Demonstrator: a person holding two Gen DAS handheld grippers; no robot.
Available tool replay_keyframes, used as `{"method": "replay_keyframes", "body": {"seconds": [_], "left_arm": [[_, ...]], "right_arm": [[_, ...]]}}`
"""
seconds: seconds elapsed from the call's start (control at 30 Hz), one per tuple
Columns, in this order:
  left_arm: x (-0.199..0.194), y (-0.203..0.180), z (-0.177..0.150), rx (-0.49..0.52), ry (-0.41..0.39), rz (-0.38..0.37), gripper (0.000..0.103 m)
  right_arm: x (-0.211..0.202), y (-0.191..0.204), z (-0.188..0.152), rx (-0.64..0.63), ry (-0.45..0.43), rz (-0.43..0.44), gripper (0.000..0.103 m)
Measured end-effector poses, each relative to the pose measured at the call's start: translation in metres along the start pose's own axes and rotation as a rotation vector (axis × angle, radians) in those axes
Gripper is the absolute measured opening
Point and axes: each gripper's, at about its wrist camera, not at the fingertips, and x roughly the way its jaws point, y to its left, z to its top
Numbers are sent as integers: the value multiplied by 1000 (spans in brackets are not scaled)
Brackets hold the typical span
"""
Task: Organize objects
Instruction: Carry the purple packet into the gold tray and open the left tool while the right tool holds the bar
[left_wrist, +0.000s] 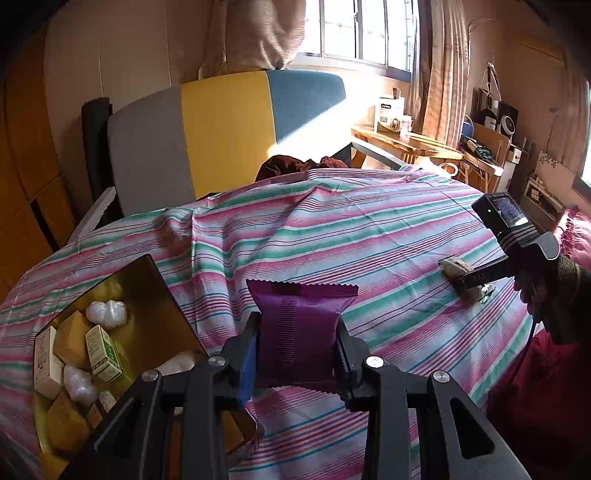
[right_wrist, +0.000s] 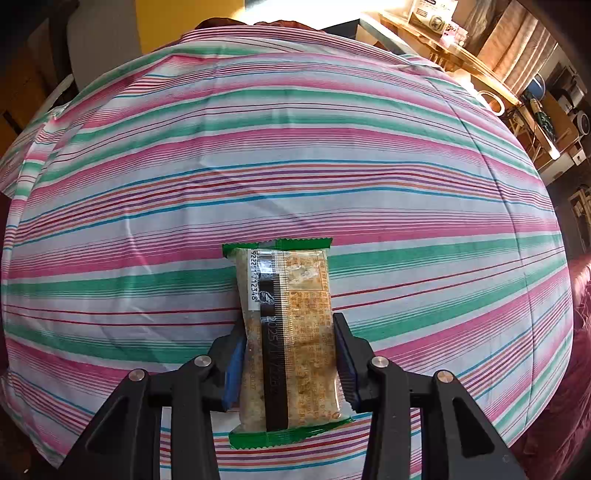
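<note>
Left gripper: jaws clamped on a purple snack packet, pads pressed against both long sides. The packet stood up between the fingers, its crimped top edge toward 12 o'clock in the left wrist view, held above the striped cloth.

At 8 o'clock from that gripper sat an open gold box, lid off. Inside lay small cartons, among them a green-and-white carton, two white wrapped bundles and brown blocks, all loosely packed and touching.

Right gripper: jaws partly closed onto a clear snack bar packet with green ends. The blue pads met its long sides near the lower half. The packet ran from 12 to 6 o'clock in the right wrist view, barcode and printed seam facing up. Whether it rested on the cloth or was lifted just off it, I could not tell.

From the left wrist view the right gripper showed at 3 o'clock, with a hand on its grip, and the same bar showed beneath its fingers at the cloth's right side.

The two packets were well apart. The striped cloth covered the whole work surface, creased toward 11 o'clock. Beyond it at 12 o'clock stood a grey, yellow and blue panel.
</note>
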Motion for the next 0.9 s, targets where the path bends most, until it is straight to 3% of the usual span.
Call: {"method": "replay_keyframes", "body": {"seconds": [0.17, 0.37, 0.63, 0.9], "left_arm": [[-7, 11, -6, -27, -6, 12, 36], [-15, 27, -14, -62, -14, 31, 36], [-21, 59, -27, -139, -6, 59, 36], [-32, 112, -44, -273, 6, 98, 36]], "right_arm": [[-7, 66, -3, -96, 0, 62, 42], [-12, 133, -12, -167, -45, 76, 42], [-25, 159, -43, -149, -190, 92, 43], [-13, 151, -30, -172, -205, 93, 44]]}}
